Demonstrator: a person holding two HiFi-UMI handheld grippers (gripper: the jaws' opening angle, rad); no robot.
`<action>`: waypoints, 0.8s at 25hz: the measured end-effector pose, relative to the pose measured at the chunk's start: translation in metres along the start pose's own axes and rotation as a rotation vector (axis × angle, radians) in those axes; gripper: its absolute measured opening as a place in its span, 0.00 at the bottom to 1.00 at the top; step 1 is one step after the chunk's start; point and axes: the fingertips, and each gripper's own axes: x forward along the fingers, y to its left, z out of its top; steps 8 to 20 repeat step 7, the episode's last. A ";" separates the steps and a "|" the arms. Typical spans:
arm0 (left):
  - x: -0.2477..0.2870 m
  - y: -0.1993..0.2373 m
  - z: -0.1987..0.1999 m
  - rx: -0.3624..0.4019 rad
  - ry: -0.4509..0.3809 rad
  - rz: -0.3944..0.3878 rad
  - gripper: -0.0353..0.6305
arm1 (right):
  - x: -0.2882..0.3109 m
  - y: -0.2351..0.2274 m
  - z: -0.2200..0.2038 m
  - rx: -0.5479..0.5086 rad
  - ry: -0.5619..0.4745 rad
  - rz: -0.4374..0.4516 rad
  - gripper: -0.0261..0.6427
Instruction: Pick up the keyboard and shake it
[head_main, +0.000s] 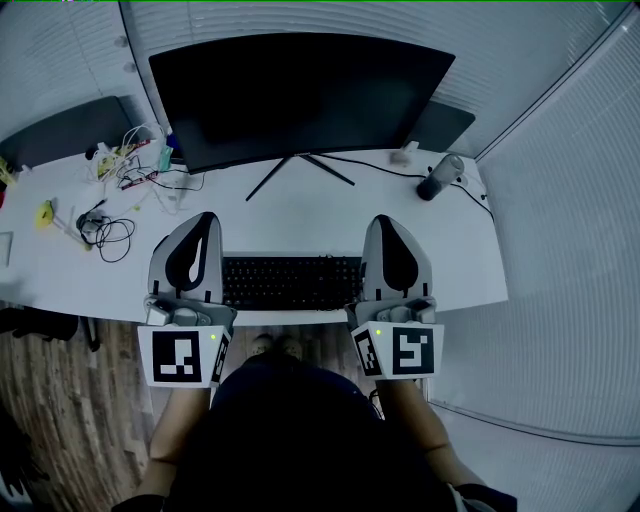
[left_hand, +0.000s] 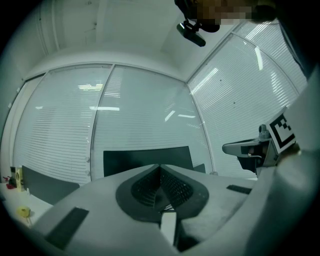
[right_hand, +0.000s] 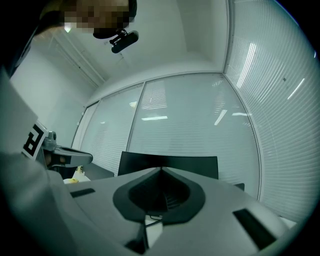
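A black keyboard (head_main: 290, 282) lies along the front edge of the white desk (head_main: 300, 215). My left gripper (head_main: 207, 218) stands at its left end and my right gripper (head_main: 385, 220) at its right end, both pointing away toward the monitor. The keyboard fills the gap between them; I cannot tell whether they touch it. In the left gripper view the left gripper (left_hand: 160, 166) has its jaws meeting at the tip with nothing between them. The right gripper (right_hand: 161, 169) looks the same in its own view. Each gripper also shows at the edge of the other's view.
A large dark monitor (head_main: 300, 95) on a thin-legged stand rises behind the keyboard. Loose cables and small parts (head_main: 125, 168) and a coiled cable (head_main: 108, 236) lie at the desk's left. A small grey device (head_main: 441, 176) stands at the right. Blinds line the walls.
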 end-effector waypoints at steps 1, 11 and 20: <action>0.000 -0.002 0.001 0.001 -0.003 0.001 0.09 | -0.001 -0.001 0.000 -0.001 -0.002 0.003 0.08; 0.001 -0.014 0.005 0.004 -0.017 0.006 0.09 | -0.005 -0.010 0.002 -0.016 -0.012 0.024 0.08; 0.001 -0.014 0.005 0.004 -0.017 0.006 0.09 | -0.005 -0.010 0.002 -0.016 -0.012 0.024 0.08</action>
